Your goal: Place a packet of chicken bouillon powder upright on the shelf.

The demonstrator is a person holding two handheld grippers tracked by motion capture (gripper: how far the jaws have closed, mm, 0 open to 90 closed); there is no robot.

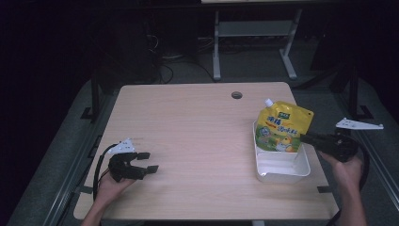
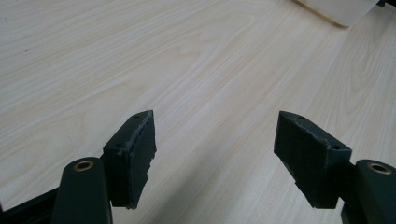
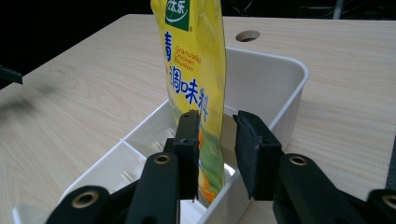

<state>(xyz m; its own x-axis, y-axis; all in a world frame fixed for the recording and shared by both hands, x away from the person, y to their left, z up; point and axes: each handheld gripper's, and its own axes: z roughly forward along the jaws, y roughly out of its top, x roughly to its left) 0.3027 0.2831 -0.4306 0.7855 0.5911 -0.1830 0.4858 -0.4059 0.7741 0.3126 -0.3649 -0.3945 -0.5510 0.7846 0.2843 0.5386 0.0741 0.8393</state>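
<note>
At about eight o'clock on the pale wooden table (image 1: 197, 122), the left gripper (image 1: 147, 162) rests idle, jaws spread wide and empty. At four o'clock the yellow stand-up seasoning pouch (image 1: 281, 128) stands upright in the far compartment of the white plastic divided bin (image 1: 282, 170), seemingly just set there. The right gripper (image 3: 215, 144) straddles its edge, jaws parted, one pad apart from it.

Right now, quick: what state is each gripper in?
Left gripper: jaws open, nothing between them, low over the table.
Right gripper: jaws open around the yellow seasoning pouch standing in the white bin, pads not pressing it.
</note>
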